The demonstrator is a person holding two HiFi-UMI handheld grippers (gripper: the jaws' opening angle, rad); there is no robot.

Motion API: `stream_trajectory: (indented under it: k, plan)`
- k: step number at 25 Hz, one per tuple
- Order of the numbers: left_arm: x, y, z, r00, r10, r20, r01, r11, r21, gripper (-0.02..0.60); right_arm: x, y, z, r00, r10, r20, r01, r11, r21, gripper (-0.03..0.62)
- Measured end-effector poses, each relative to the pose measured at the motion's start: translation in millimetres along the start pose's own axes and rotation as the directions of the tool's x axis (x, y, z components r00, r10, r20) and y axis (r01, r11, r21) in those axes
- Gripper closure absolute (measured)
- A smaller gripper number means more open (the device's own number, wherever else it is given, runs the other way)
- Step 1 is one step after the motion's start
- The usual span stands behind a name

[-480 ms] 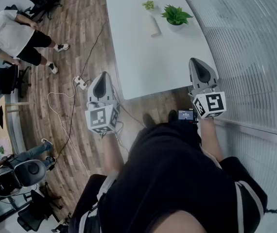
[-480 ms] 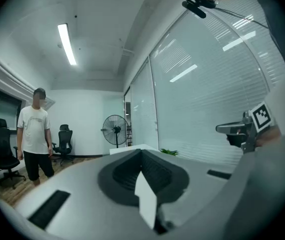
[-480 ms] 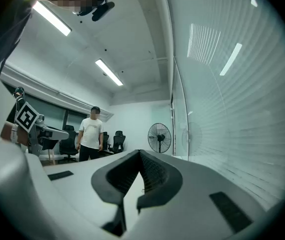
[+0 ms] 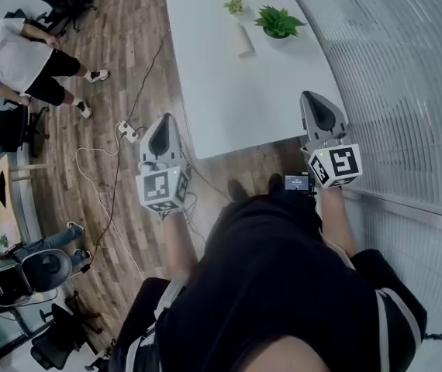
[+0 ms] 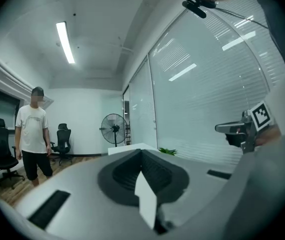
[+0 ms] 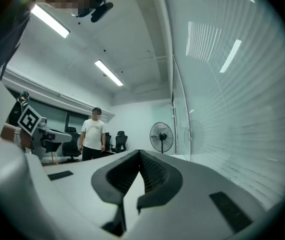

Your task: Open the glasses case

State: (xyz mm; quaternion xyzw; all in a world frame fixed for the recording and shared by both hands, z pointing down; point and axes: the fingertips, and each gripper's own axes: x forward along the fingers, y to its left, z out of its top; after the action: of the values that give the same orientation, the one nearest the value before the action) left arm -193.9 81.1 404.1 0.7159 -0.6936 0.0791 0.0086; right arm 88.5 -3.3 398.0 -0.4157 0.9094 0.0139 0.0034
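The view has swung slightly: the table [image 4: 236,91], potted plant [image 4: 277,22] and bystander [image 4: 19,56] sit a touch further left.

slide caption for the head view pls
Left hand-held gripper and right hand-held gripper, both shut and empty, held at the near edge of a white table, potted plants beyond

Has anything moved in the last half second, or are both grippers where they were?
Almost nothing. The left gripper and right gripper hang at the near edge of the table as before, fingers together and holding nothing. Nothing was taken or let go. Only the bystander at lower left shifted slightly left.
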Motion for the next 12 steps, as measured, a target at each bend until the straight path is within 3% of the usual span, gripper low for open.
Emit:
stream_trajectory:
  k: [12]
  plan:
    - [12.5,-29.3,0.6,1.0,0.0,-0.03,0.0,1.0,0.015,0.582,-12.1,-27.0,-10.1,1.0,0.014,0.018,-0.015,0.999,0.046,0.579]
